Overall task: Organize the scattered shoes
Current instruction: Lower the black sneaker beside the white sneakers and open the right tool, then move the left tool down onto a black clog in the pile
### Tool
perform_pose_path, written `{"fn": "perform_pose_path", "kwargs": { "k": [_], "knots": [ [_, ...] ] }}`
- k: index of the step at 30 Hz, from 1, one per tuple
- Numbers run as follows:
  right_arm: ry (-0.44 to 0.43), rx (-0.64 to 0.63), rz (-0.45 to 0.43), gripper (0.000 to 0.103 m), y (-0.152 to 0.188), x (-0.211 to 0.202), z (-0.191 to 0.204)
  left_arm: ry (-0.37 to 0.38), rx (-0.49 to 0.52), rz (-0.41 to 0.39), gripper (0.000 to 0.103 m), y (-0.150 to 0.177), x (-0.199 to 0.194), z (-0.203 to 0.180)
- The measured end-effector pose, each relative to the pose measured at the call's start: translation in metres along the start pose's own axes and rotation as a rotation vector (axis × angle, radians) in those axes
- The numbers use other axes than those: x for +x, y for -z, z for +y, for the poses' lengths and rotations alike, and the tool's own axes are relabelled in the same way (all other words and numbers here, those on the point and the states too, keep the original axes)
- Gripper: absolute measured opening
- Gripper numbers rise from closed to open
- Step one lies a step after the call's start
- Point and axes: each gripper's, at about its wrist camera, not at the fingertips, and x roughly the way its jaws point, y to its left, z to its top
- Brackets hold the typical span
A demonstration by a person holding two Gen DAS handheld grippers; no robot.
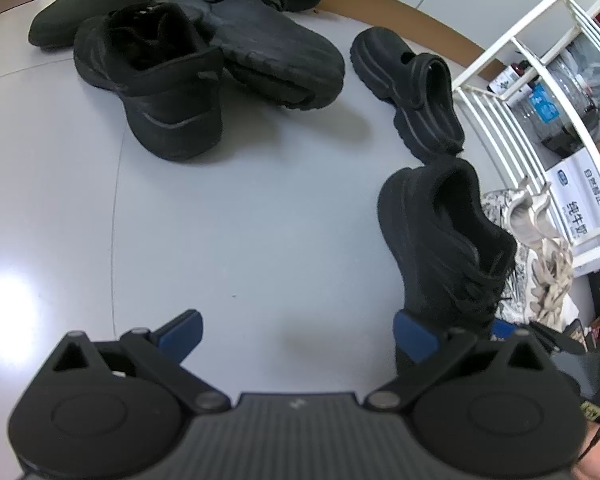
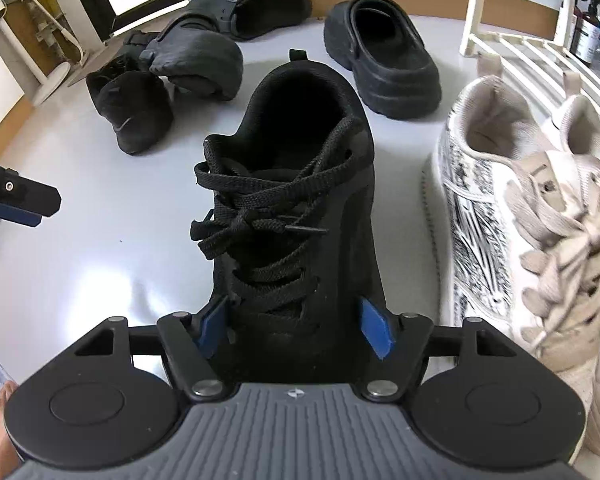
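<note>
- The right hand-held gripper [image 2: 296, 330] straddles the toe end of a black lace-up sneaker [image 2: 296, 184] on the pale grey floor [image 2: 100, 260]; its blue pads [image 2: 374, 330] sit at the shoe's two sides, seemingly touching, though a firm grip cannot be told.
- The left hand-held gripper [image 1: 298, 334] hangs over bare floor with its jaws wide apart — nothing lies between them.
- The black sneaker stands heel away from the right camera, just beside a white sneaker with black line print and beige laces [image 2: 480, 216], which lies toward the floor's right edge.
- A white slatted shoe rack [image 2: 520, 46] stands behind the printed sneaker.
- A chunky black clog [image 2: 384, 60] sits beyond the black sneaker's heel, near the brown skirting at the floor's far edge.
- Toward the far left corner — a heap: a black fleece-lined shoe [image 2: 134, 114], a dark grey clog tipped on its side [image 2: 196, 62] touching it, and another dark clog [image 2: 256, 10] behind.
</note>
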Motion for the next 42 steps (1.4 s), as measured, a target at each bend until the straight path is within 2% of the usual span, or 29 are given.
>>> {"fn": "perform_pose_path", "kwargs": {
  "k": [11,25,30,36,39,42],
  "knots": [
    [0.044,0.015,0.017,0.073,0.009,-0.011,-0.019,0.001,0.008,0.004,0.103,-0.001,0.002,-0.003],
    [0.033,-0.025,0.015,0.072,0.011,-0.015,-0.025,-0.015,0.008,-0.018,0.103,-0.007,-0.002,0.002],
    [0.012,0.026,0.013,0.083,0.016,-0.020,-0.034,-0.031,-0.017,-0.041,0.103,-0.015,-0.008,0.013],
    [-0.023,0.019,-0.004,0.084,0.017,-0.032,-0.029,-0.073,-0.058,-0.099,0.102,-0.033,-0.024,0.038],
    [-0.038,0.012,-0.019,0.084,0.017,-0.040,-0.027,-0.125,-0.069,-0.140,0.101,-0.044,-0.031,0.050],
    [-0.045,0.007,-0.031,0.084,0.016,-0.046,-0.025,-0.167,-0.094,-0.207,0.094,-0.055,-0.032,0.067]
  ]
}}
